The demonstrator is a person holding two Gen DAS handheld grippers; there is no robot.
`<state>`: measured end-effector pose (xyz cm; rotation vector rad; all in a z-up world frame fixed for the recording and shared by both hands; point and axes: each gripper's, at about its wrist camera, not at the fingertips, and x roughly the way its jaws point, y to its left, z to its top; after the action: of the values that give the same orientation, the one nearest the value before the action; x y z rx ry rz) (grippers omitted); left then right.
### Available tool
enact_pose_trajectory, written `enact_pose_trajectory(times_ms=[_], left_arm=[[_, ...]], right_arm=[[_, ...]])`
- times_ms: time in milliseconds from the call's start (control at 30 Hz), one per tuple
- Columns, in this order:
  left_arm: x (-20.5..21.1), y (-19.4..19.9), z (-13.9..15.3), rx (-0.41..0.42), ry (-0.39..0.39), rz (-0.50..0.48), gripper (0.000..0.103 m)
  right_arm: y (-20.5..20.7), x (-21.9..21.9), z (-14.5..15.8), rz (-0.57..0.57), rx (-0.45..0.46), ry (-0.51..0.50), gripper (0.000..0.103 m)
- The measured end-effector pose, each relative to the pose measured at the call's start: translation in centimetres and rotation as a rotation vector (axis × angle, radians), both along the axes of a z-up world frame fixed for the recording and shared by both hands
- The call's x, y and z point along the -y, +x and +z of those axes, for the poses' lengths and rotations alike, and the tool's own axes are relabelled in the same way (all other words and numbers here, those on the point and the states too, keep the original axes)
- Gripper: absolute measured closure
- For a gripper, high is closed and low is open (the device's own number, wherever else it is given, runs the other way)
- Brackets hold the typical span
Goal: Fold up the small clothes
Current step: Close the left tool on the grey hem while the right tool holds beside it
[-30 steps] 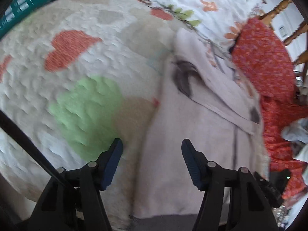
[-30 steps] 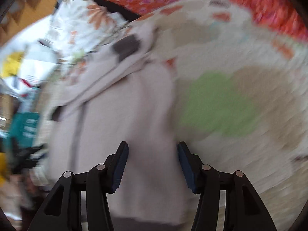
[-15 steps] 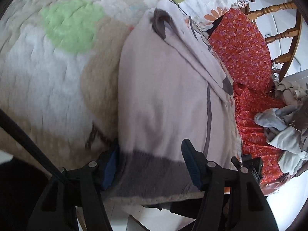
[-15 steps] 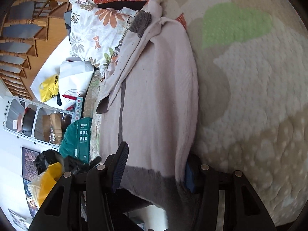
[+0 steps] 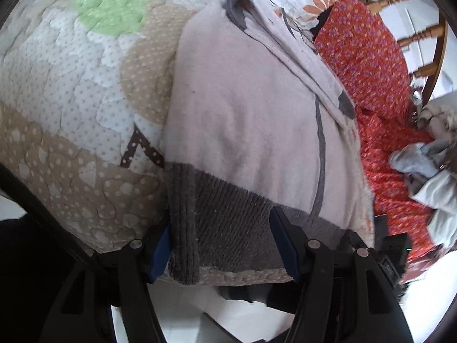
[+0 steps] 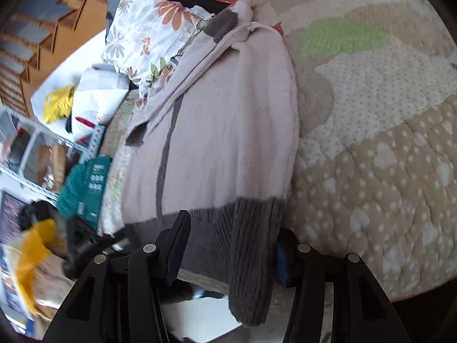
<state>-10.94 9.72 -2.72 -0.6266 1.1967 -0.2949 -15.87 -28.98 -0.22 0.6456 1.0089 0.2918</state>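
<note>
A: Where is the garment?

B: A pale pink knit sweater [image 5: 251,108] with a dark grey ribbed hem [image 5: 228,217] lies folded lengthwise on the quilted bedspread [image 5: 65,108]. Its hem is at the near edge of the bed, and one grey corner hangs over that edge. A grey-cuffed sleeve lies across it towards the far end.

A: And the left gripper?

B: The left gripper [image 5: 225,245] is at the hem, jaws apart. The grey rib lies between the blue pads; the folded hem corner hides most of one pad, and I cannot tell whether either pad presses on the cloth.

A: The right one?

B: The right gripper [image 6: 231,245] is also at the hem, jaws spread to either side of the drooping grey corner [image 6: 251,271]. One pad is hidden behind the knit.

A: Anything else nearby?

B: A floral pillow [image 6: 142,31] by the sweater's far end, red flowered fabric [image 5: 368,65] beside it, and a teal box [image 6: 85,191].
</note>
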Motion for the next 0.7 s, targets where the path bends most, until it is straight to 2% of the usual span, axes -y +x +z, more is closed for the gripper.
enact_pose_trajectory(times_ms=[33, 67, 100, 133, 167, 233, 267, 300, 400, 500, 567, 700], left_arm=[[0.4, 0.0, 0.2, 0.001, 0.037, -0.003, 0.041], [0.8, 0.1, 0.4, -0.001, 0.084, -0.007, 0.049], [0.9, 0.1, 0.4, -0.005, 0.128, -0.011, 0.057], [1.2, 0.3, 0.6, -0.014, 0.198, -0.021, 0.074], [1.3, 0.5, 0.8, -0.019, 0.228, -0.036, 0.08], [0.6, 0.8, 1.2, -0.024, 0.171, -0.035, 0.095], [0.0, 1.0, 1.6, -0.029, 0.124, -0.024, 0.095], [-0.4, 1.0, 1.8, -0.026, 0.111, -0.014, 0.095], [-1.1, 0.2, 3.3, -0.001, 0.09, -0.006, 0.095], [-1.9, -2.4, 4.8, 0.013, 0.086, -0.01, 0.096], [-2.2, -4.4, 5.8, 0.043, 0.096, -0.005, 0.097], [-3.0, -5.7, 5.5, 0.037, 0.066, 0.024, 0.097]], right_arm=[[0.0, -0.6, 0.2, 0.004, 0.006, -0.045, 0.047], [0.1, -0.9, 0.3, 0.004, 0.006, -0.082, 0.052], [0.2, -1.3, 0.5, 0.0, 0.002, -0.136, 0.062], [0.5, -1.7, 0.6, 0.006, -0.005, -0.2, 0.084], [0.8, -1.5, 0.5, 0.015, -0.006, -0.191, 0.087], [1.2, -0.6, 0.5, 0.011, -0.024, -0.128, 0.092], [1.3, 0.0, 0.5, 0.006, -0.03, -0.093, 0.092], [1.2, 0.5, 0.6, 0.001, -0.032, -0.061, 0.093], [0.1, 1.5, 1.1, 0.008, -0.03, 0.013, 0.094], [-2.3, 2.4, 2.2, 0.022, -0.034, 0.081, 0.096], [-4.1, 2.9, 2.8, 0.027, -0.027, 0.104, 0.096], [-5.1, 2.7, 2.5, 0.037, -0.051, 0.104, 0.096]])
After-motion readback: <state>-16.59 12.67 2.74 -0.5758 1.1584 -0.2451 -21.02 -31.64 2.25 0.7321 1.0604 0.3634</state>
